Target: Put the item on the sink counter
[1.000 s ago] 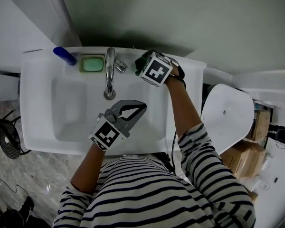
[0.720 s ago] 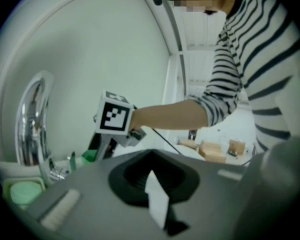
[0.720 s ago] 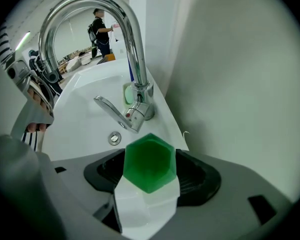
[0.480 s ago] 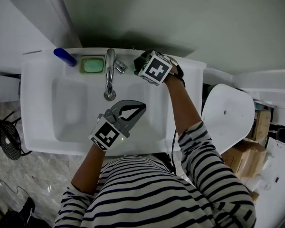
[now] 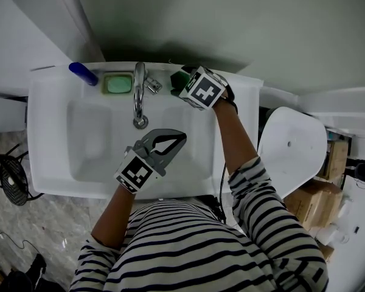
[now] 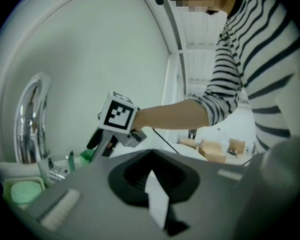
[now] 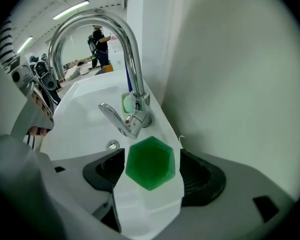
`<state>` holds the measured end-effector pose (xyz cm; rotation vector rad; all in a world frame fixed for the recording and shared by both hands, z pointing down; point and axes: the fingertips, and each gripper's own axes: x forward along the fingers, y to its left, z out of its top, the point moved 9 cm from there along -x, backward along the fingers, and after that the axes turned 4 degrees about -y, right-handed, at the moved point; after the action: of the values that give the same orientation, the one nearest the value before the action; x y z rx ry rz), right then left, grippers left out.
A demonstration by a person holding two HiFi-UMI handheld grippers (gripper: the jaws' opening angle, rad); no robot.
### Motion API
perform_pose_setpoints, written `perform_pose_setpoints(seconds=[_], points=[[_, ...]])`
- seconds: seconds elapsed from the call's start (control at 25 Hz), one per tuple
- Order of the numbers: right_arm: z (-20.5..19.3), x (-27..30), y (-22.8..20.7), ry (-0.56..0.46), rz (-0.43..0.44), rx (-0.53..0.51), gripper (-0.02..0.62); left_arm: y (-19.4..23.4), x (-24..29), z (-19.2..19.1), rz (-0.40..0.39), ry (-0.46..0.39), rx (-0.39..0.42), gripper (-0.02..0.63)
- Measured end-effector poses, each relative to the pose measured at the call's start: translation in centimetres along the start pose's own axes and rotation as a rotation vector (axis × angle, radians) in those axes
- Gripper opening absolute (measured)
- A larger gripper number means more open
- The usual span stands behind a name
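Note:
The item is a small white bottle with a green hexagonal cap (image 7: 150, 163). My right gripper (image 7: 150, 176) is shut on it, and the jaws press its white body from both sides. In the head view that gripper (image 5: 181, 81) sits over the back of the sink counter (image 5: 243, 102), just right of the chrome faucet (image 5: 139, 96), with the green cap (image 5: 181, 76) peeking out at its tip. My left gripper (image 5: 181, 136) hangs over the basin in front of the faucet, jaws shut with nothing between them. The left gripper view shows the right gripper (image 6: 104, 143) beside the faucet (image 6: 30, 124).
A green soap bar in its dish (image 5: 118, 83) and a blue object (image 5: 83, 72) lie on the counter left of the faucet. The faucet lever (image 7: 117, 120) points toward the basin. A white chair (image 5: 292, 142) and cardboard boxes (image 5: 316, 199) stand right of the sink.
The right gripper has edged slightly toward the faucet and the wall, so the green cap shows more. The left gripper has stayed put.

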<state>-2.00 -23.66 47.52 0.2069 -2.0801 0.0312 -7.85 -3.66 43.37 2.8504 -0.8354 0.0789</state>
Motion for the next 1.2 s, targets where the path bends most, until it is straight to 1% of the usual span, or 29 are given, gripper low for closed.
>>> perform_pose_setpoints(seconds=[0.12,0.36,0.56,0.64,0.72,0.76,0.8,0.84,1.08,1.2], points=[[0.3,-1.2,0.2,-0.043,-0.014,0.016,0.310,-0.3,0.2,0.1,-0.007,0.002,0.003,0.005],[0.2,-4.5,0.6,-0.128,-0.077,0.050,0.310,-0.8,0.8,0.5,-0.021,0.002,0.015,0.005],[-0.9,-7.4,1.1,-0.191,-0.138,0.087,0.310,-1.3,1.8,0.9,-0.033,-0.005,0.023,0.005],[-1.8,-8.6,1.2,-0.221,-0.156,0.120,0.308,-1.5,2.3,1.1,-0.041,-0.009,0.027,0.005],[-2.9,-9.8,1.4,-0.244,-0.169,0.160,0.297,-1.8,2.9,1.2,-0.048,-0.011,0.031,0.003],[-3.6,-10.4,1.5,-0.248,-0.180,0.174,0.275,-2.0,3.2,1.2,-0.050,-0.012,0.031,0.003],[-4.4,-11.0,1.6,-0.249,-0.196,0.187,0.232,-2.1,3.4,1.2,-0.051,-0.013,0.032,0.004],[-5.3,-11.5,1.6,-0.248,-0.211,0.201,0.205,-2.2,3.6,1.2,-0.052,-0.013,0.031,0.003],[-11.5,-13.8,2.2,-0.206,-0.262,0.328,0.155,-2.6,4.9,0.9,-0.048,-0.016,0.023,0.003],[-14.7,-14.2,3.0,-0.170,-0.277,0.391,0.144,-2.9,5.6,0.8,-0.051,-0.019,0.019,0.005]])
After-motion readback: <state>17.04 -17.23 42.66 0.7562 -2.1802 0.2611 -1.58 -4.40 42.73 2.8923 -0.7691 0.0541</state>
